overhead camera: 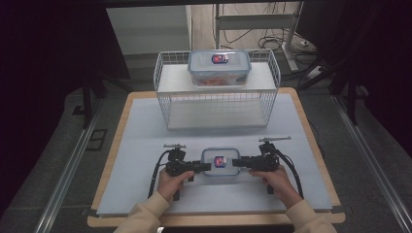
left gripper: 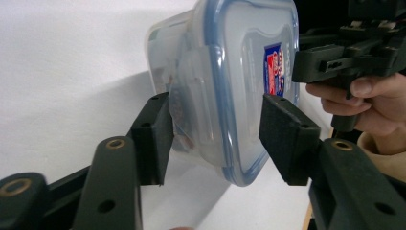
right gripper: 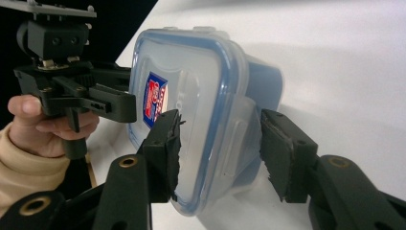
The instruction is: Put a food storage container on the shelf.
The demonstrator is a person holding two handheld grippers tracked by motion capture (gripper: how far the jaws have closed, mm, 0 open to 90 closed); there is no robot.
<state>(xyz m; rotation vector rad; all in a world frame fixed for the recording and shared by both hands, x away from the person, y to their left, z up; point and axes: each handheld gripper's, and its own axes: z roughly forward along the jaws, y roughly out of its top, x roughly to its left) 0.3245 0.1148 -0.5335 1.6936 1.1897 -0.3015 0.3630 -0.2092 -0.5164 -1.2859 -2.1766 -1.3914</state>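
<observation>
Item: clear plastic container (overhead camera: 220,163) with blue-rimmed snap lid and a red-and-blue label, sitting flat near the front edge of the bench (overhead camera: 145,145), on its pale covering, between the two hand-held grippers.

Left hand-held gripper (overhead camera: 206,167): lying level, pointing inward at the container's left end. In the left gripper view its two black jaws are standing half spread on either side of that end (left gripper: 225,86), one pad by the lid face, the other by the base; whether the pads are pressing cannot be told.

Right hand-held gripper (overhead camera: 236,163): lying level, pointing inward at the container's right end. In the right gripper view its jaws are standing half spread astride the lid edge and side clip (right gripper: 210,120); firm contact cannot be told.

Person's hands: left hand (overhead camera: 171,183) and right hand (overhead camera: 277,180) are gripping the handles, cream sleeves entering from below.

Further back: white wire basket (overhead camera: 167,104) is standing mid-bench, bearing a second lidded container (overhead camera: 219,68) with reddish contents on its upper shelf.
</observation>
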